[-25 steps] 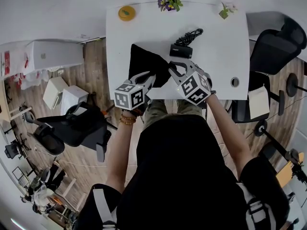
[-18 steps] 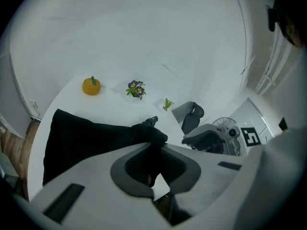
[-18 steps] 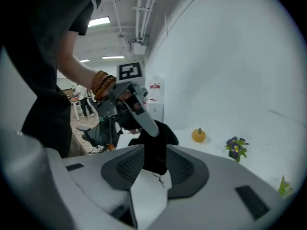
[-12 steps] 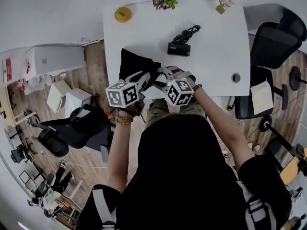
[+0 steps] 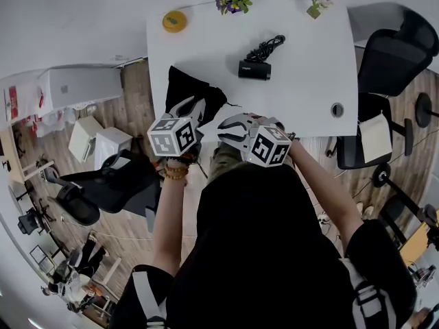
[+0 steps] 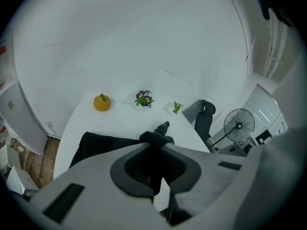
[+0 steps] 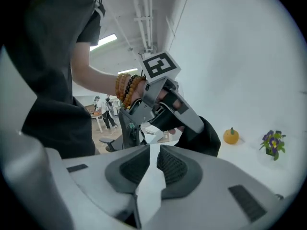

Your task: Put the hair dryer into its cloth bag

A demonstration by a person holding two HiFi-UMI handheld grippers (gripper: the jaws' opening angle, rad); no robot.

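Note:
The black cloth bag (image 5: 186, 89) lies on the white table (image 5: 309, 81) near its left front corner. My left gripper (image 5: 193, 106) is shut on the bag's near edge, and black cloth (image 6: 103, 145) fills its jaws (image 6: 154, 176). The black hair dryer (image 5: 253, 69) with its coiled cord lies apart at mid-table; it shows beyond the bag (image 6: 162, 130). My right gripper (image 5: 221, 128) points left at the table's front edge, beside the left one. Its jaws (image 7: 152, 169) have just been closing; a narrow gap remains, with nothing in it. The right gripper view shows the left gripper (image 7: 165, 110) holding the bag (image 7: 207, 137).
An orange ornament (image 5: 173, 21), a flower pot (image 5: 232, 1) and a small green plant (image 5: 315, 9) stand along the table's far edge. A round cable hole (image 5: 337, 110) sits at the right. Office chairs stand at left (image 5: 103, 184) and right (image 5: 394, 57).
My right gripper has swung left and back toward the table's front edge, now pointing at the left gripper. The left gripper has shifted a little left with the bag's edge.

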